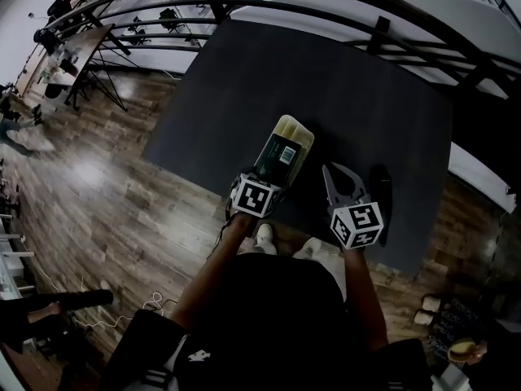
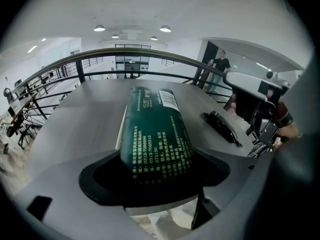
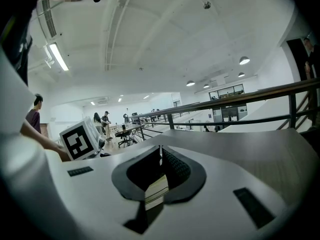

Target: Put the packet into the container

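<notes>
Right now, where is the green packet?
In the head view the green packet lies on the pale container near the front edge of the dark table. Its near end is clamped in the left gripper, left of the right gripper.

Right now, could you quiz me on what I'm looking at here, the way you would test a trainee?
1. Which side's gripper holds the green packet? A: left. B: right. C: neither.
2. True or false: the right gripper has its jaws wide apart.
3. Fill in the blank: seen from the head view, the packet lies over a pale ____ on the dark table.

Key
1. A. The left gripper is closed on the packet.
2. False. Its jaws are together, with nothing between them.
3. Container.
</notes>
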Available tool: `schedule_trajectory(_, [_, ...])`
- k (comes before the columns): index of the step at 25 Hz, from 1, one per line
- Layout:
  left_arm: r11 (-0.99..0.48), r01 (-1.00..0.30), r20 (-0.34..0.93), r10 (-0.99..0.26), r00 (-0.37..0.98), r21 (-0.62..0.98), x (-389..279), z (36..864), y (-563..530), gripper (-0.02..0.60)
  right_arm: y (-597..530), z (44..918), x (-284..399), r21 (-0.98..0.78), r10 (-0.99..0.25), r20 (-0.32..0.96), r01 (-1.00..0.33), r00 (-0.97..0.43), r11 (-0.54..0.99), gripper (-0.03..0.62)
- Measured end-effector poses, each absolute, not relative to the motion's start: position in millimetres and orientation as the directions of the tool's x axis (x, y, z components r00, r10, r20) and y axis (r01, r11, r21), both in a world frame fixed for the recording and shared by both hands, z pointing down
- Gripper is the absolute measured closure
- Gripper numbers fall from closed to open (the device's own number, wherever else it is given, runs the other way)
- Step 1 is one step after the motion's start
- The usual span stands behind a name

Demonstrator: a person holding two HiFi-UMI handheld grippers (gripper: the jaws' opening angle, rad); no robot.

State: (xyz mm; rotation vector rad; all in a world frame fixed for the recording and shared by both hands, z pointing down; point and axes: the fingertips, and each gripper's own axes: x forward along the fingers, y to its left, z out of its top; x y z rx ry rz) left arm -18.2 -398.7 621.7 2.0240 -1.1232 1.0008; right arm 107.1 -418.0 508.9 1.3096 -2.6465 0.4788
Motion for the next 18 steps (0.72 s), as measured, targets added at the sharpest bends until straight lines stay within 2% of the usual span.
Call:
schedule_trajectory(3, [-0.46, -0.879, 0.853, -0.402, 0.332, 0.126, -23.8, 627.1, -400.4, 0.164, -418.3, 509.6, 106.7, -0.215, -0.749, 0.276, -0.798, -0.603, 0.563, 0.591])
schedule_trajectory(9, [-0.475, -0.863, 0.852, -0.368, 0.373, 0.172, -18.2, 636.3, -401.1, 0.164, -418.4, 509.5, 106.6, -0.212, -0.75, 0.28, -0.801, -0.599, 0.56, 0.591])
schedule_trajectory(18, [-0.49, -0.856, 0.842, -0.384, 0.379, 0.162, -14.9, 639.1, -401.6, 0.163, -418.8, 511.0, 105.0, -0.216, -0.746, 0.277, -0.796, -0.606, 0.566, 0.591])
